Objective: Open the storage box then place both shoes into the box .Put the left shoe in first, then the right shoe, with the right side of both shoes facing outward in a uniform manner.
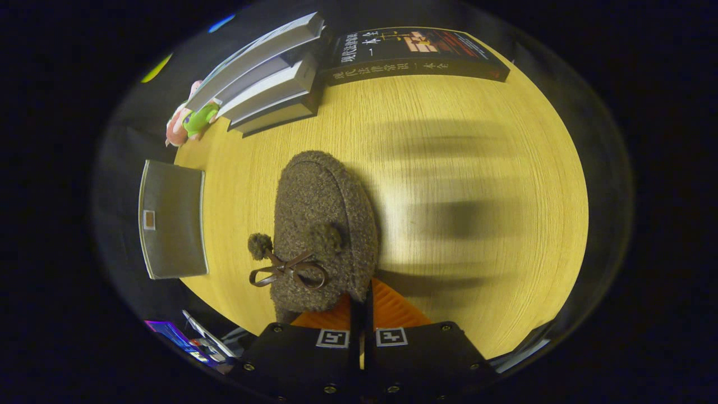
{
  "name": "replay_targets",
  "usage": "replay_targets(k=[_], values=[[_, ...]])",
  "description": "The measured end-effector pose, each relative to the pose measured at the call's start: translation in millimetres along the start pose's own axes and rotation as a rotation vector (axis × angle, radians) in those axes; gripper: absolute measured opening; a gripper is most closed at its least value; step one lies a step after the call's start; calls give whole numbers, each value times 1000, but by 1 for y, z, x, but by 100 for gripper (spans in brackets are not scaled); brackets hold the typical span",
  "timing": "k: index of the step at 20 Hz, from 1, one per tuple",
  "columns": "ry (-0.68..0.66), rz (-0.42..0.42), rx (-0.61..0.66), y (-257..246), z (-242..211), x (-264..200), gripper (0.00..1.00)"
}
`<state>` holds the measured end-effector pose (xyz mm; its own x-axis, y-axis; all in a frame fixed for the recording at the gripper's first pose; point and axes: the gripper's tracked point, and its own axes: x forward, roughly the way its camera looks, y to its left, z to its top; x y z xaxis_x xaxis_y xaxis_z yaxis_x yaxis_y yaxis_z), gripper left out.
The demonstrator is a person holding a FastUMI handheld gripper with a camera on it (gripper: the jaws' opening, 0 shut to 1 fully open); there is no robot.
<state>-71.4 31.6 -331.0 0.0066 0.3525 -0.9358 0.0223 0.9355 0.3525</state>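
Looked like a staged booth dressed as a home study corner. Showed a light wood-grain tabletop [449,185] walled in black cloth [120,168], with stacked books [269,84] and a dark boxed book [415,53] at the far edge. Held a small toy figure [188,120] beside the stack and a grey lid-like panel [171,219] off the table's side.
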Motion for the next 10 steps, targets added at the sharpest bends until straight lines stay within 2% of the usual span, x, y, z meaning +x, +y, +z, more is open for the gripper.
replay_targets(k=[5,10], values=[[-80,23,65,50,10,-37,3],[-118,-30,25,99,12,-59,3]])
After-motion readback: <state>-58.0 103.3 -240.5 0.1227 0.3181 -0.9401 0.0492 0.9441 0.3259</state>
